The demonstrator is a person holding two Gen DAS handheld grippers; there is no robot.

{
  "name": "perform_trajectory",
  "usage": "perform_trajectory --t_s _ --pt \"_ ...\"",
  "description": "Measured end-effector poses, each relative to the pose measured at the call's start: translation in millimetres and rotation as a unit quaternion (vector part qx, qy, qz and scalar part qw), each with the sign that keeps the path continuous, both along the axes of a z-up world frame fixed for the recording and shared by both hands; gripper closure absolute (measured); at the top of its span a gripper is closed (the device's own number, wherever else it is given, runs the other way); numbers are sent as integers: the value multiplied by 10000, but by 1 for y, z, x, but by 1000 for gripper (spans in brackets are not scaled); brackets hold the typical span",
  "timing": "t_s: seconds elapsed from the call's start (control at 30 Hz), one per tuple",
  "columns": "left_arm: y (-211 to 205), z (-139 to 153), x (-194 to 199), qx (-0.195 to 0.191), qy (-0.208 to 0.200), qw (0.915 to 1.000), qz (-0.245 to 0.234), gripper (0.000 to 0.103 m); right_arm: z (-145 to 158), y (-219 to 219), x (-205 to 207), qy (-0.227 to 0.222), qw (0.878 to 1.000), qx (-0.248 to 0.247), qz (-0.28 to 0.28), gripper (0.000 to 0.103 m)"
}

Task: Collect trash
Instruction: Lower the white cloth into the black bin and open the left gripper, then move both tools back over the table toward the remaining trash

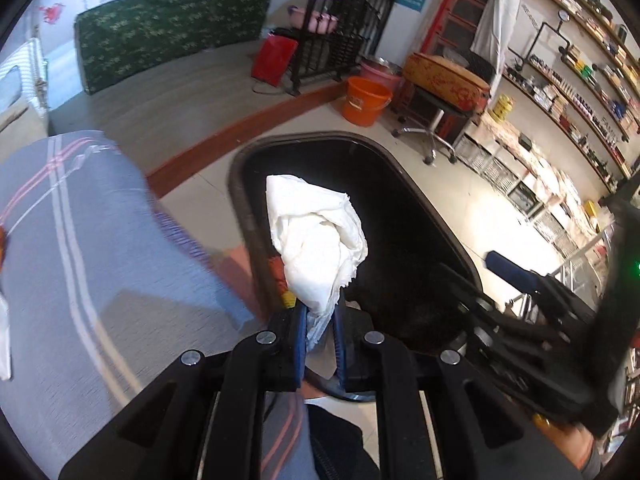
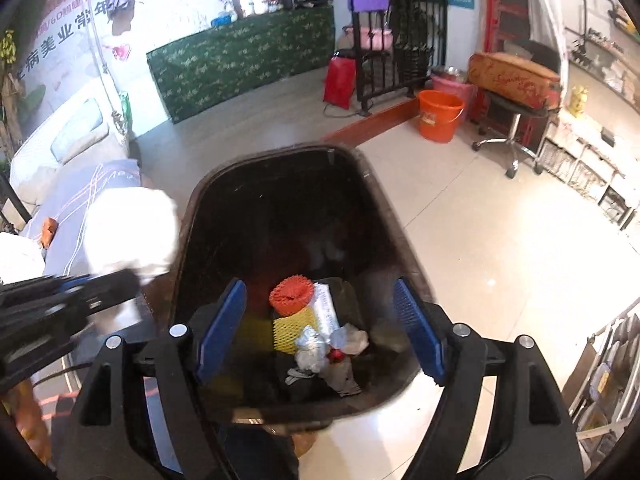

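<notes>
My left gripper (image 1: 320, 316) is shut on a crumpled white tissue (image 1: 316, 232) and holds it over the left rim of a black trash bin (image 1: 240, 184). In the right wrist view the tissue (image 2: 132, 232) shows blurred just left of the bin (image 2: 188, 216). My right gripper (image 2: 320, 320) is open and empty above the bin's mouth. Inside the bin lie an orange foam net (image 2: 291, 295), a yellow foam net (image 2: 292, 330) and crumpled foil and paper (image 2: 316, 348). The right gripper (image 1: 516, 284) shows at the lower right of the left wrist view.
A table with a grey striped cloth (image 1: 80, 240) stands left of the bin. An orange bucket (image 1: 366, 100), a pink bucket (image 1: 382, 70), a stool on wheels (image 1: 432, 128) and a red bag (image 1: 274, 58) stand behind. Shelves (image 1: 560, 92) line the right wall.
</notes>
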State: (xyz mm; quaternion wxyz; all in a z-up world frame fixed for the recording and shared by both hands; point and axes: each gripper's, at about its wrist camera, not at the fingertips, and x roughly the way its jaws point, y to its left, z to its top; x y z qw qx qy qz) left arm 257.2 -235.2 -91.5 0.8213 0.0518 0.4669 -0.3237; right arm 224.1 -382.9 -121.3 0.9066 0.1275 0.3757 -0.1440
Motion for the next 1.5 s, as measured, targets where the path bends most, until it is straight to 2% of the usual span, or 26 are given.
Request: perform_trajectory --t_s 0.33,0.43,0.47,0.5,0.53,0.6,0.67,0.8,0.93,1.17,1.3,1.5 --pt "-32 -20 6 305 57 9991 -274 91 1 -22 -33 -127 9985 -3 -532 24" --pt "-38 -26 6 425 77 9984 -358 88 0 -27 -39 -100 9980 76 -619 24" --pt "-41 -28 5 476 61 9982 -373 83 0 -28 -41 -122 9979 85 -635 24" --pt "-43 -28 5 526 45 9979 -387 73 1 -28 -43 -146 9977 67 -657 24" --pt "-44 -30 4 566 18 9976 -398 67 1 -29 -44 -154 9976 57 -677 24" --pt "-46 -27 4 544 -47 9978 -384 44 1 -32 -46 -196 9972 76 -723 24" --pt "-45 -23 2 435 -147 9982 -383 36 0 -35 -48 -219 9968 98 -769 24" --pt "-41 -15 -6 327 -318 9980 -447 31 -2 -37 -51 -236 9961 131 -840 24" --pt "-31 -6 -9 57 -343 9988 -354 28 -4 -36 -52 -245 9960 131 -845 24" --pt "-9 8 -24 26 -561 9983 -150 25 -3 -29 -52 -237 9968 126 -747 23" --pt "16 18 -37 -22 -802 9968 33 21 -4 -19 -48 -211 9979 170 -584 20" --pt "66 34 -45 -43 -957 9931 670 17 -4 16 -37 -216 9993 268 -121 19"
